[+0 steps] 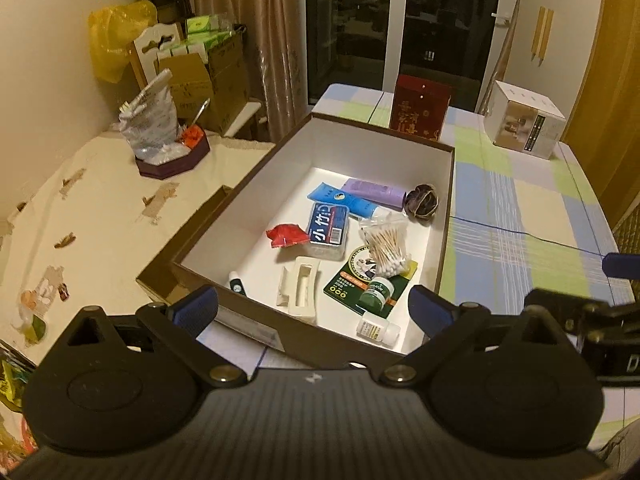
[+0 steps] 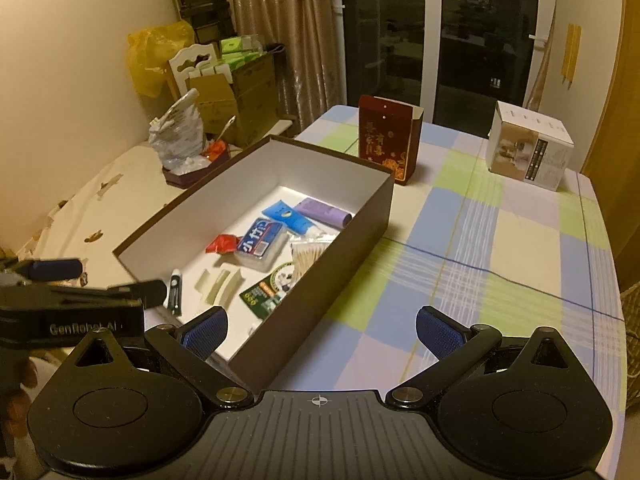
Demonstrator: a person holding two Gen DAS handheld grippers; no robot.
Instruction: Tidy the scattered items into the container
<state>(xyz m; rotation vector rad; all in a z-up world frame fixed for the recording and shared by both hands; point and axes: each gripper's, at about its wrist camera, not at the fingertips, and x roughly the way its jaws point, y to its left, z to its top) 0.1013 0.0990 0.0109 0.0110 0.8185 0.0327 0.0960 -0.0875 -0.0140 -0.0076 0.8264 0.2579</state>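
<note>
On the bench (image 2: 460, 240), with its checked cloth in blue, green and lilac, sits the brown box (image 1: 447, 216) and pretty much all the small stuff looks to be inside already: a blue tube (image 1: 344, 198), a purple tube (image 1: 374, 191), a toothpick case (image 1: 329, 232), a red wrapper (image 1: 286, 235), a bag of cotton swabs (image 1: 386, 246), a green card (image 1: 352, 284), two little bottles (image 1: 378, 328), a white clip (image 1: 302, 290) and a dark ball (image 1: 421, 200). Both grippers hang just short of the near end of the box with nothing in them: the left gripper (image 1: 314, 306) is spread wide over the near wall, the right gripper (image 2: 322, 330) is spread wide too, over the box's near right corner. I'd say the tidying is close to done, so the smart thing is a slow look round the cloth for stragglers before backing off, and keeping the fingers clear of the box wall so it doesn't get shoved. Further back stand a red carton (image 2: 386, 140) and a white carton (image 2: 528, 152), well apart from the box; can't tell if they count. Room's dim, curtains, dark glass doors, cardboard boxes by the wall.
</note>
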